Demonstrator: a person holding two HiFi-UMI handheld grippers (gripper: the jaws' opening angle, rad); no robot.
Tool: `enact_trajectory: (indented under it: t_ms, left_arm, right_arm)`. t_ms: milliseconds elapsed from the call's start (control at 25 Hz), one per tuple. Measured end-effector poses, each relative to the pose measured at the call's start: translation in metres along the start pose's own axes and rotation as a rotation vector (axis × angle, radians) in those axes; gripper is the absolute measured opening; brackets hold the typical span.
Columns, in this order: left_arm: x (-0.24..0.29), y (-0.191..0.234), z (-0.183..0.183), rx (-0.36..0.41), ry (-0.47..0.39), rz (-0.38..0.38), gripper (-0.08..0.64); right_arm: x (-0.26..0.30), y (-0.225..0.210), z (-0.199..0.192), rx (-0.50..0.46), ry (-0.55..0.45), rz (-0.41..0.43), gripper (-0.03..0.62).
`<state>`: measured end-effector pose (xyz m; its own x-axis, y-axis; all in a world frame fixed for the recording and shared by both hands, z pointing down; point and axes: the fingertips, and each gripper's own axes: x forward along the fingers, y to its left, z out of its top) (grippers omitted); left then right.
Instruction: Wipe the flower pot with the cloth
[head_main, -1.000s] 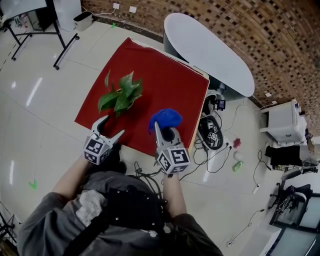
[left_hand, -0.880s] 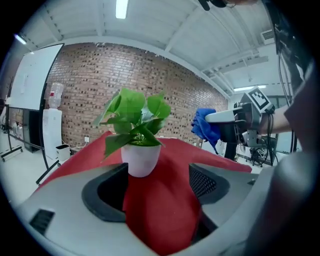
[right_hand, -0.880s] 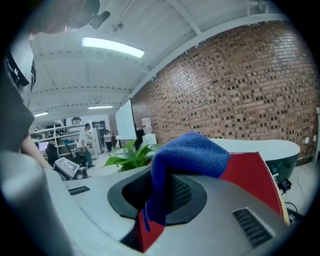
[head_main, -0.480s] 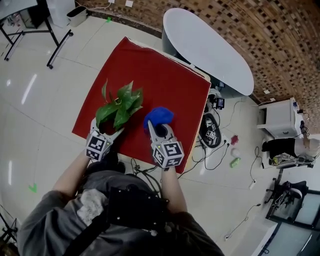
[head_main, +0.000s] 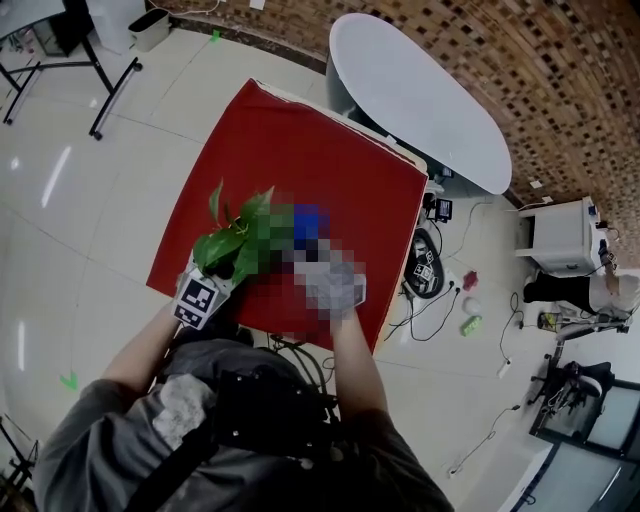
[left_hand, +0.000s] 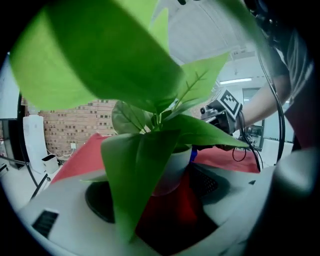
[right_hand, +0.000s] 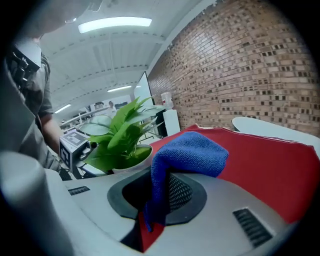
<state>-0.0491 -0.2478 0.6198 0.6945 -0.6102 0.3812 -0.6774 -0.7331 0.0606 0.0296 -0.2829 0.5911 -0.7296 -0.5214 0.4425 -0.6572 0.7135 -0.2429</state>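
The cloth (right_hand: 190, 152) clamped in our right claw (right_hand: 157, 197) has come alongside the flower pot (left_hand: 176, 162), our wide left claw (left_hand: 156, 194) closing around it for wiping.

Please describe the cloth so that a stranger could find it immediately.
On the red table, a white pot with a green plant stands near the person. Beside it, the cloth is pinched in the right gripper; it alone is blue and fuzzy.

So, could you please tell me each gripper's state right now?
Left gripper: jaws closing, round white flower pot between them.
Right gripper: shut on soft blue cloth.
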Motion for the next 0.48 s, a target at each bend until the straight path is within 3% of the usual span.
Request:
enact_trajectory:
  t_ms: [200, 480]
  left_arm:
    - [0.003, 0.012, -0.002, 0.021, 0.004, -0.053, 0.4]
    - [0.012, 0.018, 0.002, 0.04, 0.021, -0.113, 0.4]
  right_arm:
    - [0.022, 0.007, 0.007, 0.037, -0.018, 0.121, 0.075]
    - [0.024, 0.007, -0.004, 0.049, 0.024, 0.154, 0.075]
